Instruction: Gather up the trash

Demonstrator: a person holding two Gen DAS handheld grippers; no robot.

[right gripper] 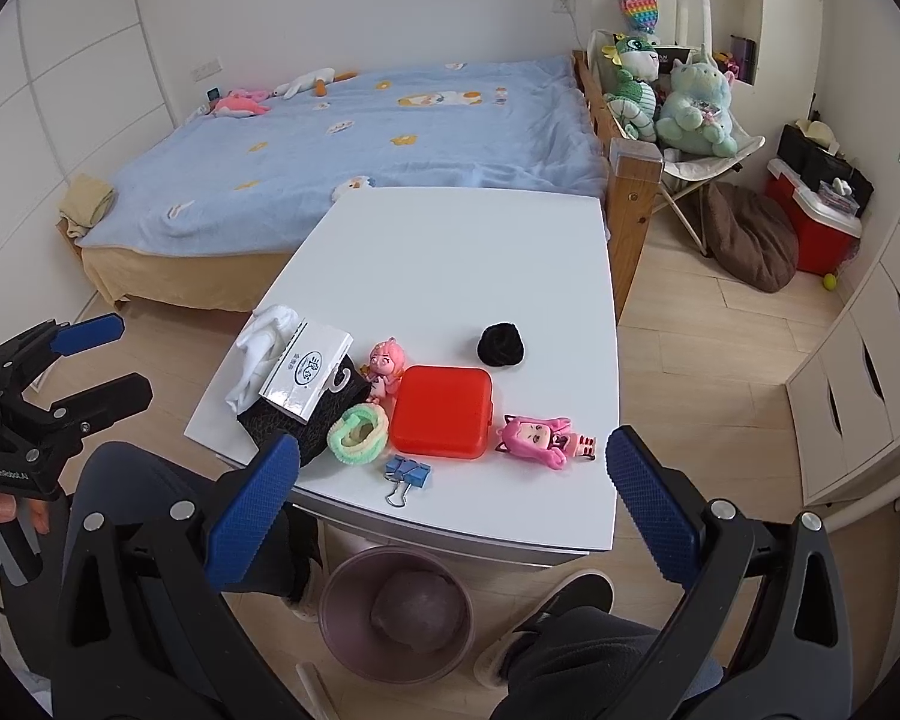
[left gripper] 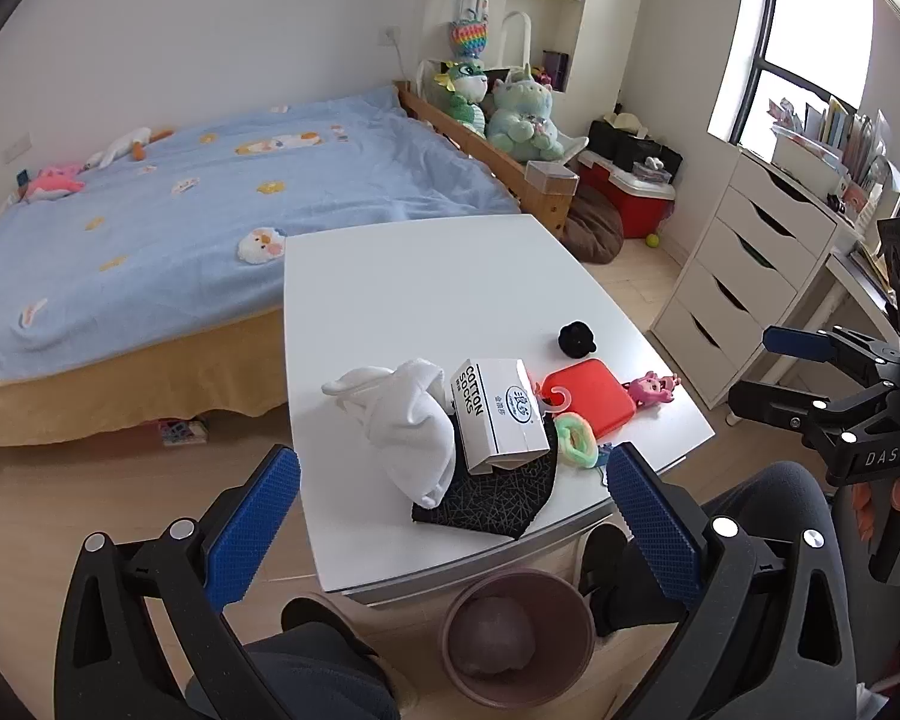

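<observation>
A white "cotton socks" box [left gripper: 501, 417] lies on a black patterned cloth [left gripper: 498, 495] beside white socks [left gripper: 411, 426] at the near left of the white table [left gripper: 426, 300]. The box also shows in the right wrist view [right gripper: 306, 375]. A mauve bin [left gripper: 513, 636] with something crumpled inside stands on the floor under the table's near edge, also in the right wrist view [right gripper: 396, 612]. My left gripper [left gripper: 453, 519] is open and empty, above the near edge, in front of the socks. My right gripper [right gripper: 450, 507] is open and empty, above the near edge by the red case [right gripper: 441, 411].
On the table: a green hair tie [right gripper: 357, 435], a blue binder clip [right gripper: 408, 474], two pink dolls [right gripper: 540, 441] [right gripper: 384, 369], a black scrunchie [right gripper: 501, 345]. A blue bed [right gripper: 360, 138] lies behind, white drawers [left gripper: 744, 264] to the right. The person's knees [right gripper: 150, 498] are under the table.
</observation>
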